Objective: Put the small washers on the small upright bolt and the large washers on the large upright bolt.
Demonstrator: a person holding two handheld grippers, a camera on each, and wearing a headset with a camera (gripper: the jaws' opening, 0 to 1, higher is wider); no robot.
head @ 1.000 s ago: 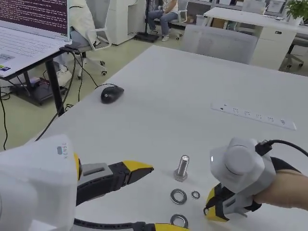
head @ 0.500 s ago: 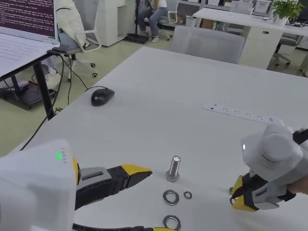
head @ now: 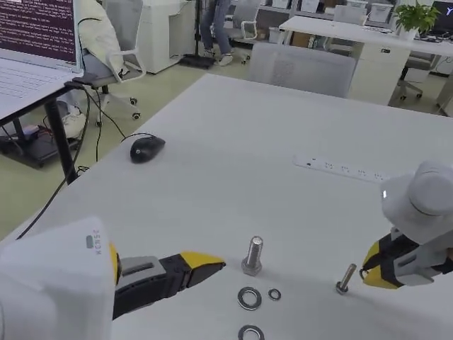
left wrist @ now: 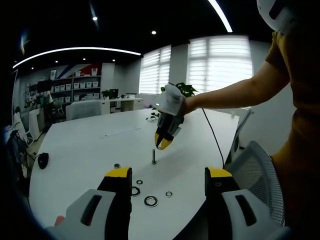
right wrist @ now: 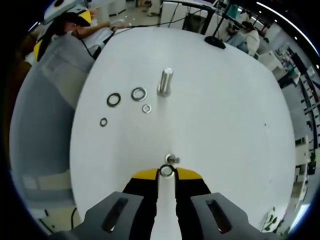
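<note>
The large bolt [head: 252,255] stands upright on the white table [head: 233,163]. Just in front of it lie two large washers [head: 249,297] [head: 251,331] and a small washer [head: 274,294]. A second small washer [right wrist: 103,121] lies further out. To the right the small bolt [head: 345,278] stands on its head. My right gripper [head: 367,273] is at its top end, and its jaw tips [right wrist: 166,172] close on the bolt's tip. My left gripper [left wrist: 168,175] is open with nothing in it, and its upper fingertip [head: 202,263] sits left of the large bolt.
A black mouse [head: 146,147] lies at the table's left side and a white power strip [head: 347,170] at the far right. A grey chair [head: 301,67] stands behind the table. A desk with a laptop [head: 28,42] is off to the left.
My right gripper has moved to the right, away from the washers. The small bolt now stands in view under its tips. My left gripper has hardly moved.
</note>
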